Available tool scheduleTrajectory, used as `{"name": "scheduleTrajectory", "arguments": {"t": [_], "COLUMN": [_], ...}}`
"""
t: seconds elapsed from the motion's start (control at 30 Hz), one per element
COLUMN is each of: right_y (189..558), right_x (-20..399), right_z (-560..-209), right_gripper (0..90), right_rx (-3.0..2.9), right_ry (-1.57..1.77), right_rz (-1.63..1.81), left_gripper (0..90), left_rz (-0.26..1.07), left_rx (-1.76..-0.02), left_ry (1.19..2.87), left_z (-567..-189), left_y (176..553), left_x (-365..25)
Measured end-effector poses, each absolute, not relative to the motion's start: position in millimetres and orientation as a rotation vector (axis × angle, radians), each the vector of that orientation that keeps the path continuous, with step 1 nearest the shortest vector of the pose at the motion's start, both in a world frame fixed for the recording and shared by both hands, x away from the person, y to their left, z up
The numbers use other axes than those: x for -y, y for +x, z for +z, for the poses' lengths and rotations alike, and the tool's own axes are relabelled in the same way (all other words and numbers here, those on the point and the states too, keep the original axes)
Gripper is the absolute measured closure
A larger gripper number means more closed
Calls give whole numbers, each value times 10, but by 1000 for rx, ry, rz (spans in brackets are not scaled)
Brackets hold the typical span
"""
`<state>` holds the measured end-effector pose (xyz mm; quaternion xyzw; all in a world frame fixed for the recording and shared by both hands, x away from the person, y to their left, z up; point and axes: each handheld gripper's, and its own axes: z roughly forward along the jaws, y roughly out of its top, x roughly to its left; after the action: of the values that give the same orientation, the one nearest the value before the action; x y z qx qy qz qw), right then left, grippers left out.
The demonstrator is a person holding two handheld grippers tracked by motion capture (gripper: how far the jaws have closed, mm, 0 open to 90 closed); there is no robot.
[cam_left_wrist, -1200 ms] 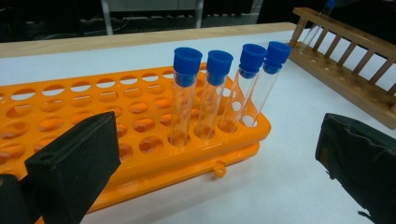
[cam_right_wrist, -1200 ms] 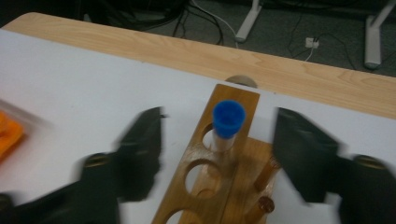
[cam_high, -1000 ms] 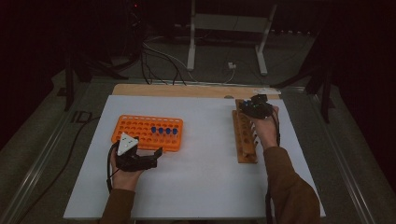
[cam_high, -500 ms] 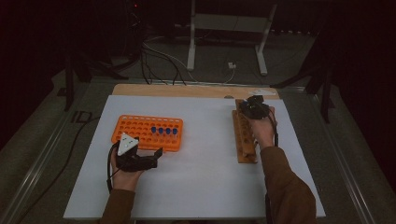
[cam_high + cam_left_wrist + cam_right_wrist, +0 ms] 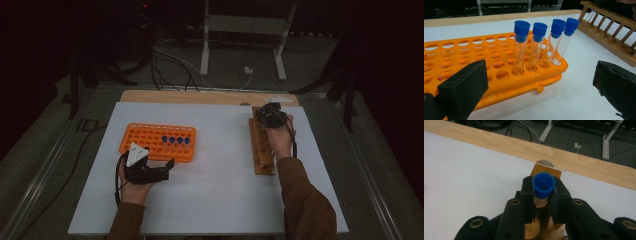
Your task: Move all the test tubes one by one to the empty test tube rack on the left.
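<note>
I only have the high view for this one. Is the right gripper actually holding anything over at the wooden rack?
Observer: Yes. The right gripper has its jaws shut on a blue-capped tube at the far end of the wooden rack.
Operator: And the left gripper?
Observer: The left gripper has its jaws wide open with nothing between them.
Operator: What is it facing?
Observer: Four capped tubes standing in the near row of the orange rack, two of them leaning.

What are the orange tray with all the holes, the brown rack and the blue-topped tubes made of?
The orange perforated rack looks like moulded plastic: glossy and uniformly coloured. The brown rack with dowel rails looks like wood, matt with a pale, light-brown surface. The clear blue-capped tubes are see-through, glass or clear plastic; I cannot tell which. Their caps look like smooth plastic.
</note>
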<state>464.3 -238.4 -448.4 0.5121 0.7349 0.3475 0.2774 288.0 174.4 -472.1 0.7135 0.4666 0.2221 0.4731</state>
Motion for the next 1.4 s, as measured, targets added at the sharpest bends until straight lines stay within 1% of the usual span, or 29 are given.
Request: {"name": "scheduleTrajectory", "arguments": {"t": [0.43, 0.97, 1.4], "right_y": [4501, 4233, 4011], "right_x": [2446, 2436, 2227], "right_z": [-4285, -3996, -3911], "right_gripper": [764, 765, 765], "right_rx": [-1950, -1945, -2006], "right_ry": [1330, 1192, 1081], "right_rz": [1003, 1052, 1127], "left_gripper": [5, 5, 5], "left_rz": [542, 544, 544], "left_rx": [-1138, -1134, -1128], "left_ry": [1765, 1770, 1781], "left_z": [-4743, -4750, -4752], "left_y": [2889, 2892, 2889], "left_x": [-1710, -1698, -1680]}}
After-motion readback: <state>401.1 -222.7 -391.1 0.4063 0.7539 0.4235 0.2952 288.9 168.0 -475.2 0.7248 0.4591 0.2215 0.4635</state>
